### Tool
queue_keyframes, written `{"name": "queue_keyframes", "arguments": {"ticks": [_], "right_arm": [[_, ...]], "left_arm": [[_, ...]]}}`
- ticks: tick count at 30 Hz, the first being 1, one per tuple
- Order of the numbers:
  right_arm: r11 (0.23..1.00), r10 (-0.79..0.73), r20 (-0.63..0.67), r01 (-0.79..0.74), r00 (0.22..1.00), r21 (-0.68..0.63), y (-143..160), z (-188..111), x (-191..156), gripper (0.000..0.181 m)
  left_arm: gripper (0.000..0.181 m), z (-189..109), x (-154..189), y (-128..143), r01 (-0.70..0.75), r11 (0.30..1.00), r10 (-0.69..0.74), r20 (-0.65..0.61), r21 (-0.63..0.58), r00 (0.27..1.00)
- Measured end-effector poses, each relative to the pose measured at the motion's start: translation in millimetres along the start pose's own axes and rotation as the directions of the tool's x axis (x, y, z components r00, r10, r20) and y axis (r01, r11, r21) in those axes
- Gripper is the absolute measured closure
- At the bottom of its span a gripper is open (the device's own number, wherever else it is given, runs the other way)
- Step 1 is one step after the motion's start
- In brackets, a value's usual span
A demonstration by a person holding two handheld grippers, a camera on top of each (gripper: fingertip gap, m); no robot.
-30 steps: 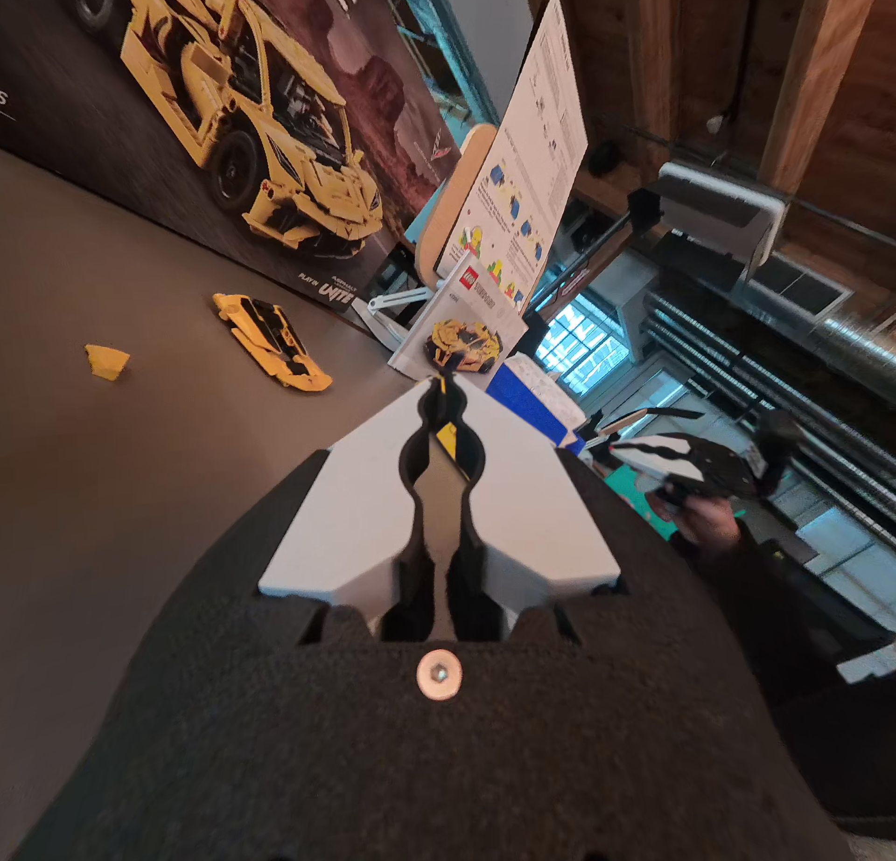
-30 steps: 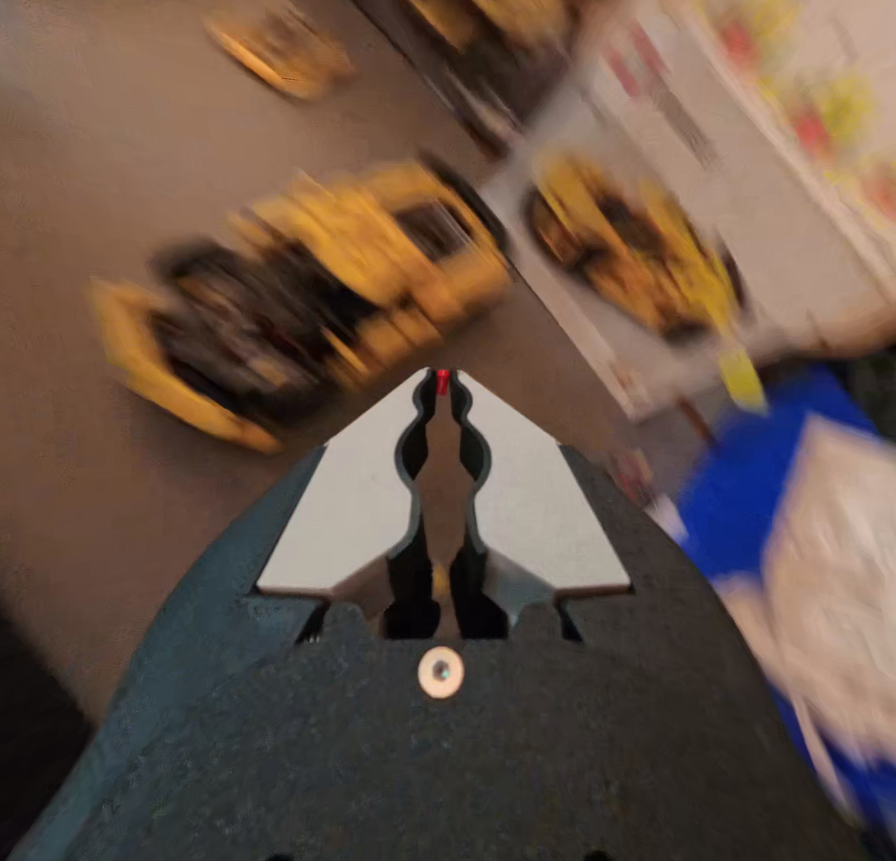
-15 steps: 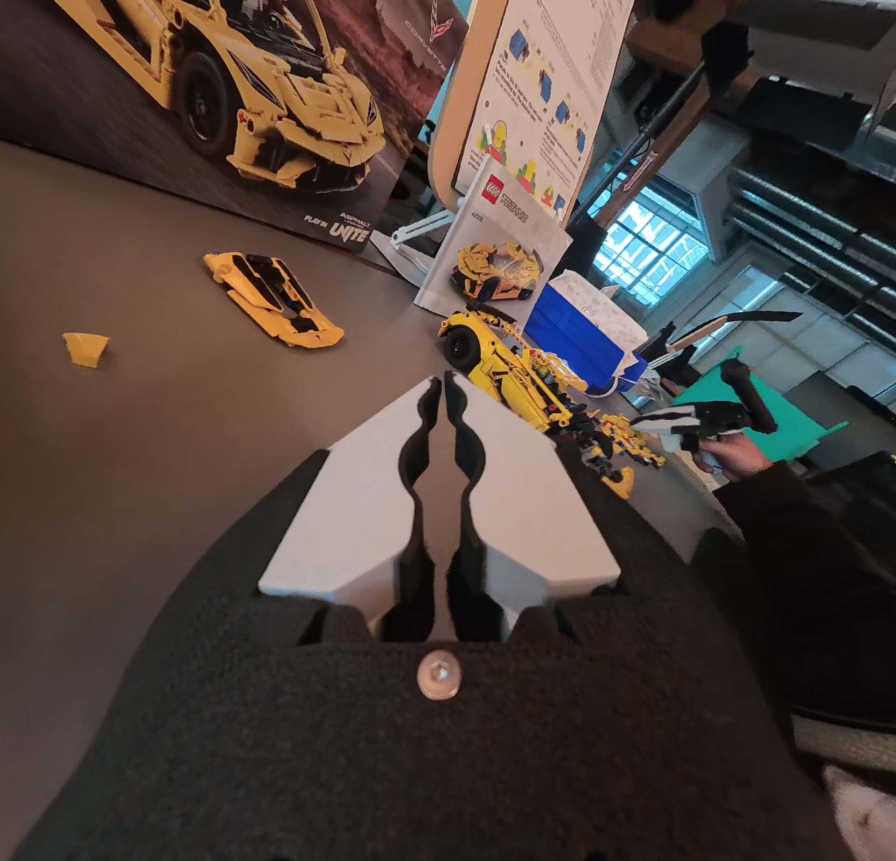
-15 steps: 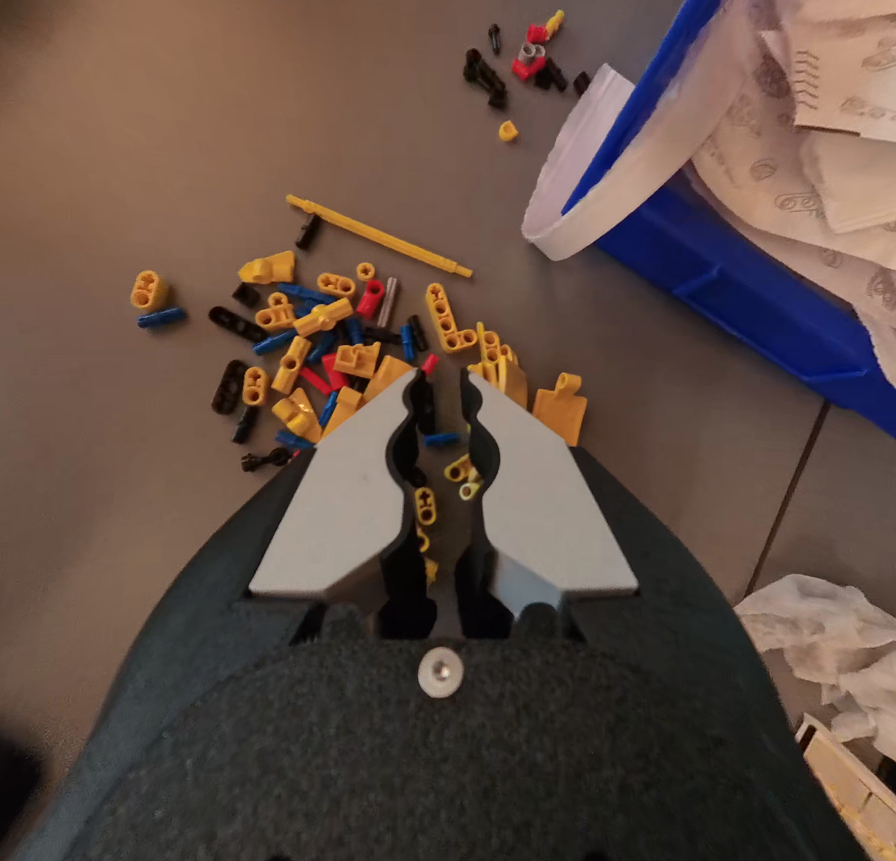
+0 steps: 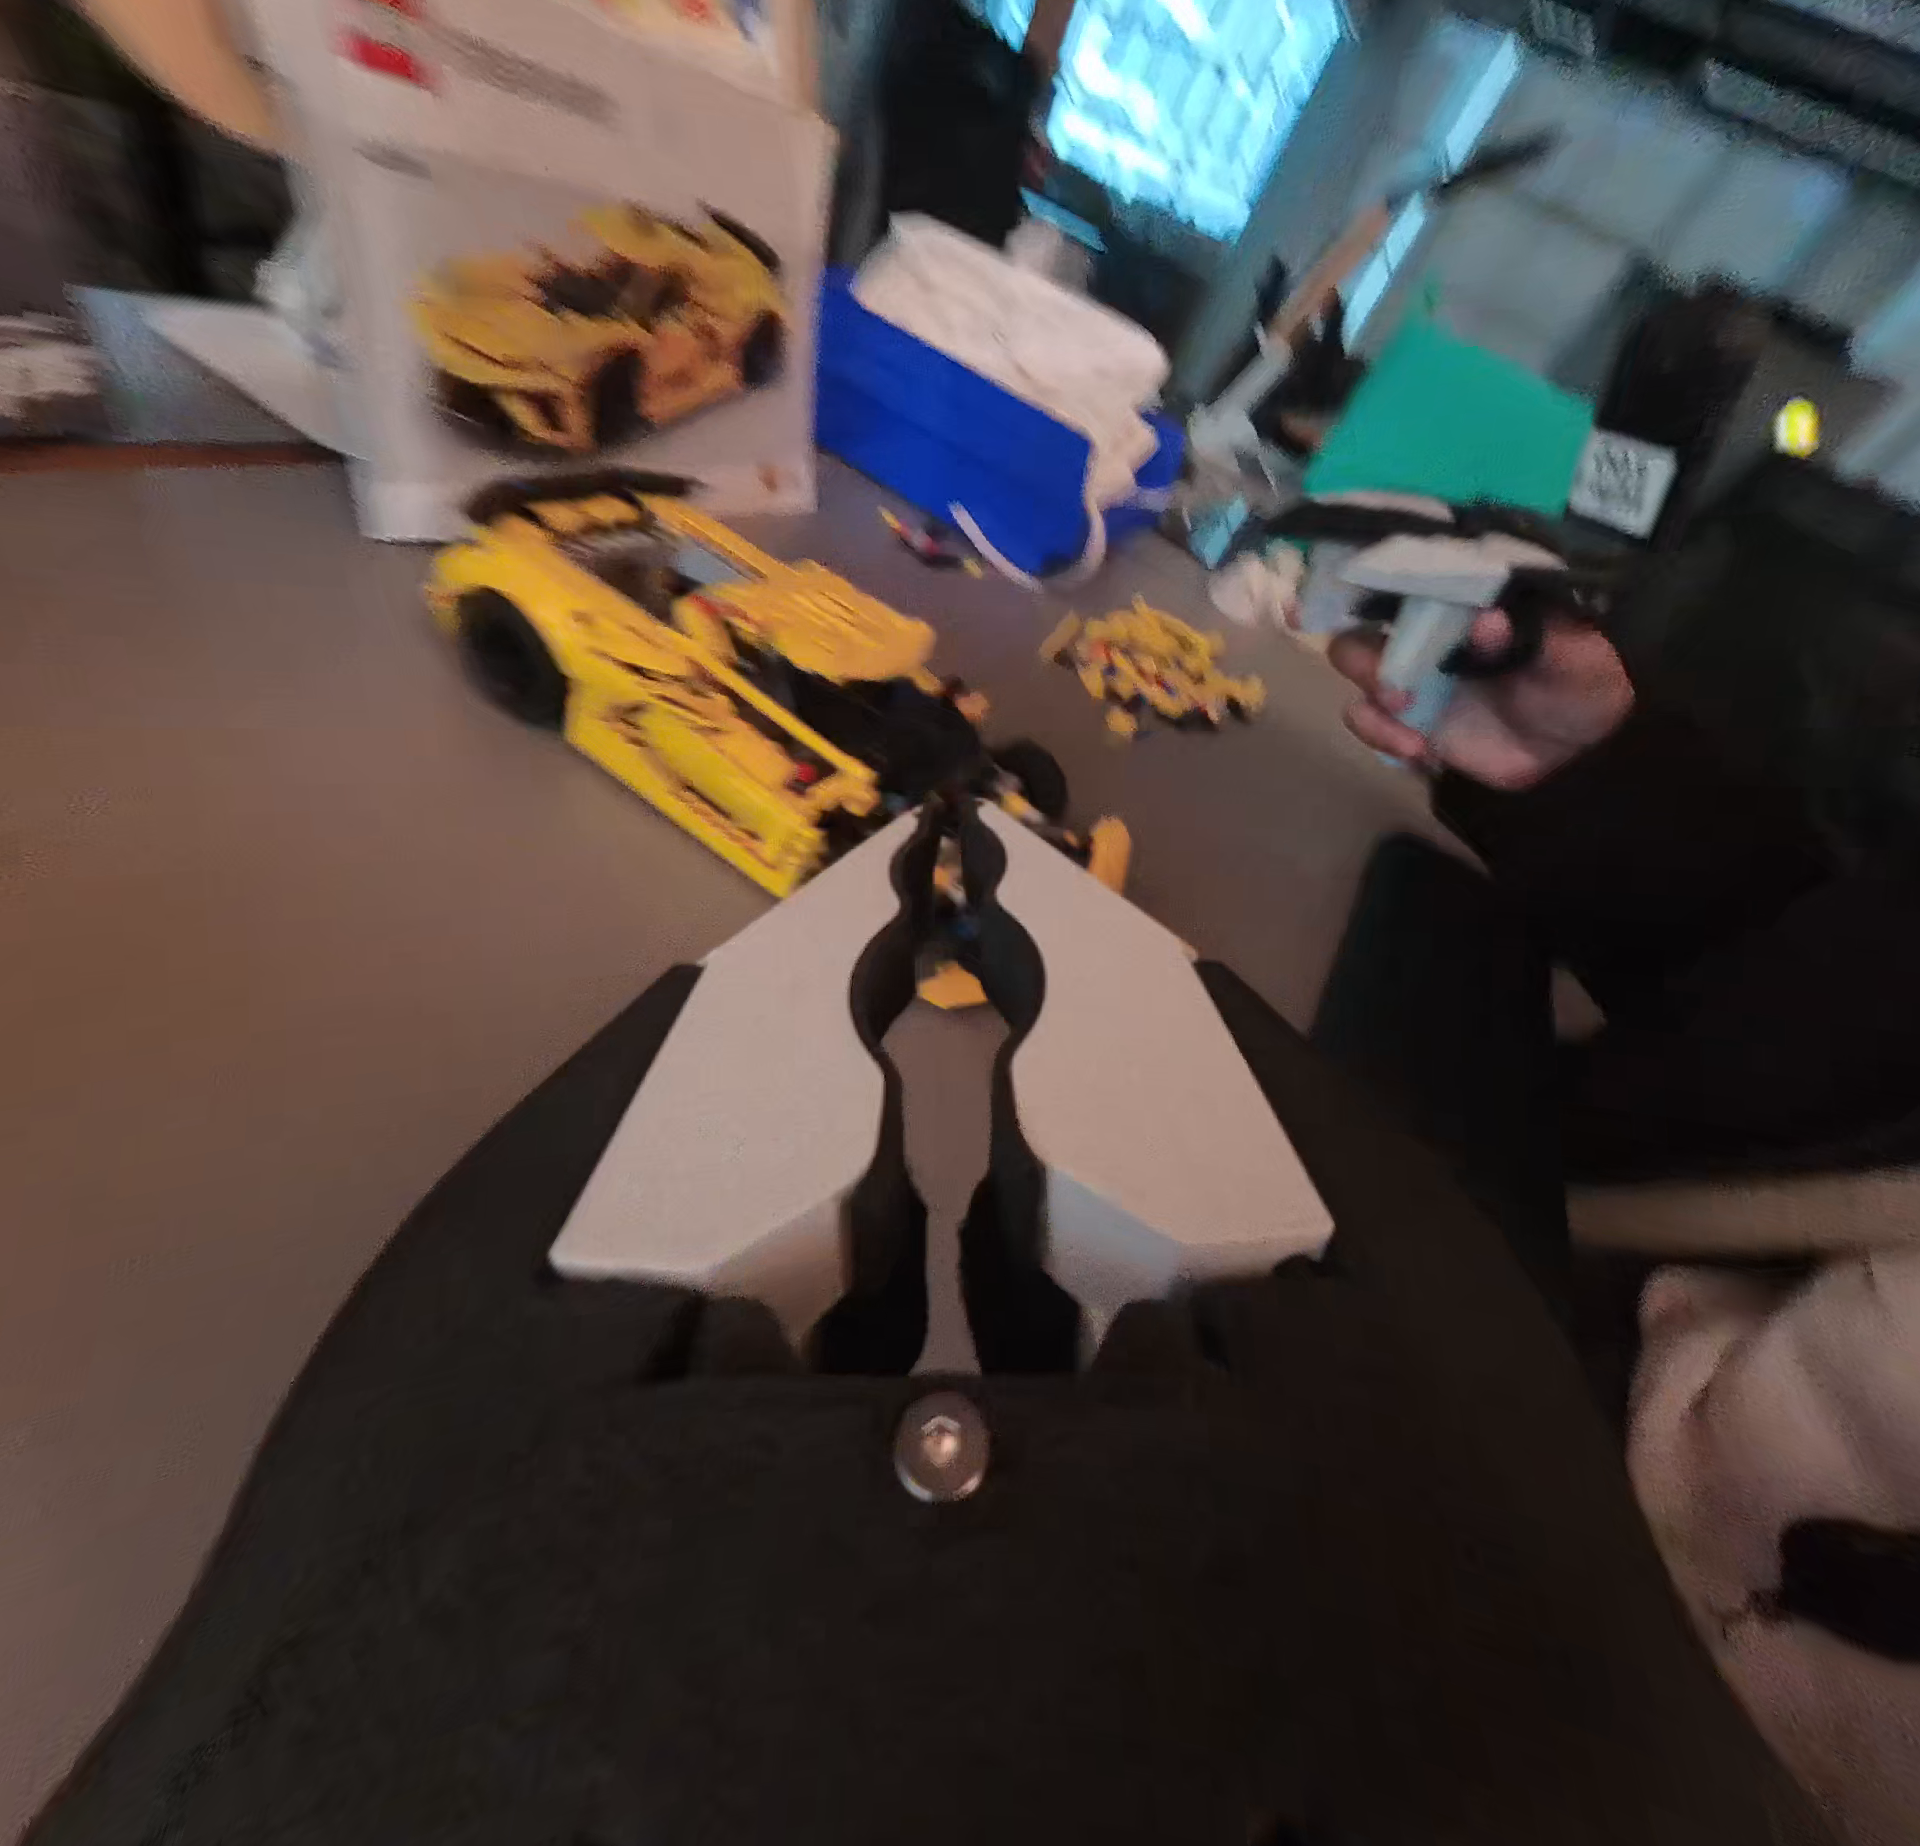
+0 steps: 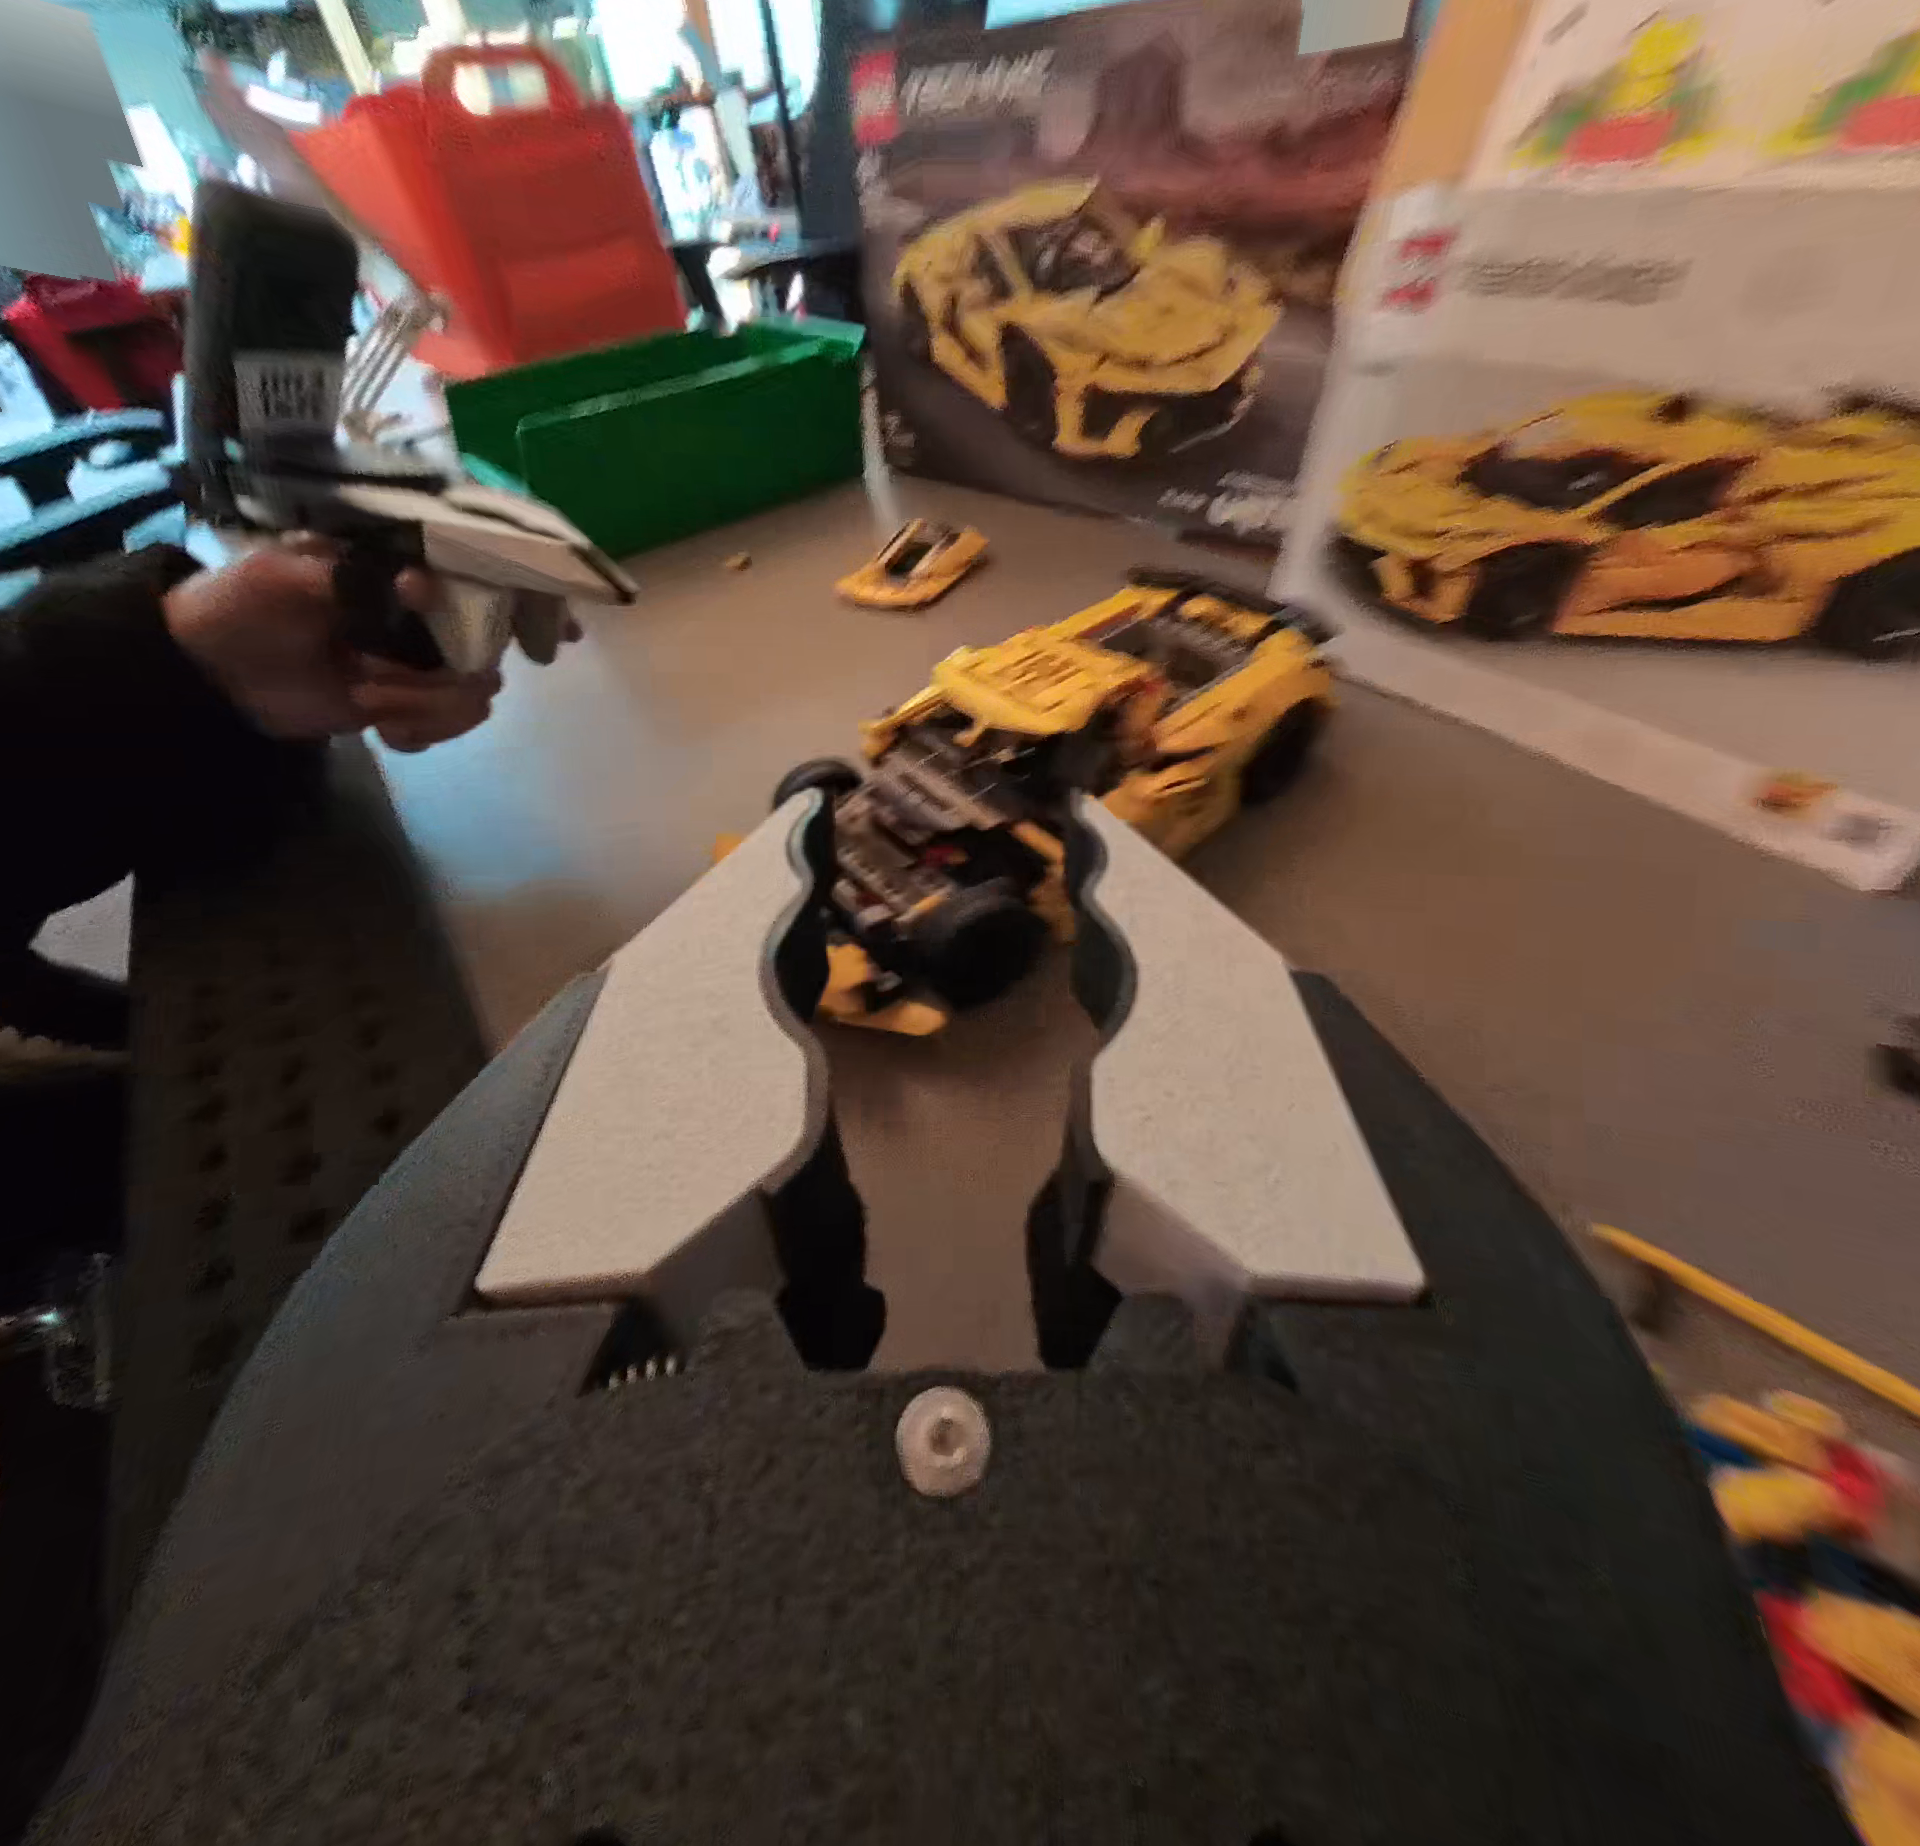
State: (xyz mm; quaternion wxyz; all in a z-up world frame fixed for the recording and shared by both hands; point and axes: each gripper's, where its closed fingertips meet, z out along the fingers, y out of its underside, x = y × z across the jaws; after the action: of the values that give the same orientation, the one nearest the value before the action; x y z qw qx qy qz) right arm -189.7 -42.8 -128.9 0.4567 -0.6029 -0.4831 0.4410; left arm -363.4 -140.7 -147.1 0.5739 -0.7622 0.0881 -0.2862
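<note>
A partly built yellow and black brick car point(image 5: 675, 674) stands on the grey table point(image 5: 208, 861). My left gripper point(image 5: 943, 822) is shut, with nothing seen between its pads, and hovers just short of the car's open end. My right gripper point(image 6: 945, 809) is open and empty. Its fingers frame the car point(image 6: 1122, 726), which stands farther off on the table, untouched. The left gripper point(image 6: 613, 591) also shows in the right wrist view, held by a hand, with its fingers together. The right gripper point(image 5: 1403, 581) shows in the left wrist view, held by a hand. Both views are blurred.
A pile of loose small pieces point(image 5: 1153, 669) lies right of the car, also in the right wrist view point(image 6: 1829, 1547) beside a long yellow axle point(image 6: 1766, 1318). A blue bin point(image 5: 935, 425), a booklet point(image 5: 582, 321), the set's box point(image 6: 1091, 269), a green bin point(image 6: 675, 435), a red bag point(image 6: 520, 207) and a yellow panel point(image 6: 914, 565) stand behind. Some 20 cm of space lies between my two pairs of fingers.
My right gripper opened wide and swung from above the loose pile to face the car; a small red piece at its tips a second ago is gone. My left gripper swung down toward the car, still shut.
</note>
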Motion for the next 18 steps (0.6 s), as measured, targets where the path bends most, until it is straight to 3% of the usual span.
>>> {"name": "queue_keyframes", "arguments": {"ticks": [3, 6, 11, 18], "right_arm": [[0.987, -0.044, 0.051, 0.051, 0.998, -0.154, 42.8, 38.9, -26.4, 0.137], [0.973, -0.067, 0.029, 0.072, 0.997, -0.219, 62.0, 44.4, -19.3, 0.143], [0.973, 0.035, 0.156, 0.002, 0.987, -0.230, 75.1, 49.7, -31.2, 0.146], [0.954, 0.102, 0.182, -0.044, 0.978, -0.297, 85.9, 55.4, -35.2, 0.152]], "left_arm": [[0.173, 26.8, 18.7, 33.8, -0.178, 0.972, 0.175, -0.035, -0.150, 0.984], [0.165, 38.4, 25.0, 56.4, -0.260, 0.946, 0.255, -0.051, -0.195, 0.966], [0.152, 50.0, 31.9, 60.9, -0.302, 0.937, 0.288, -0.098, -0.177, 0.953], [0.152, 57.2, 21.2, 71.6, -0.335, 0.904, 0.328, -0.070, -0.266, 0.942]]}}
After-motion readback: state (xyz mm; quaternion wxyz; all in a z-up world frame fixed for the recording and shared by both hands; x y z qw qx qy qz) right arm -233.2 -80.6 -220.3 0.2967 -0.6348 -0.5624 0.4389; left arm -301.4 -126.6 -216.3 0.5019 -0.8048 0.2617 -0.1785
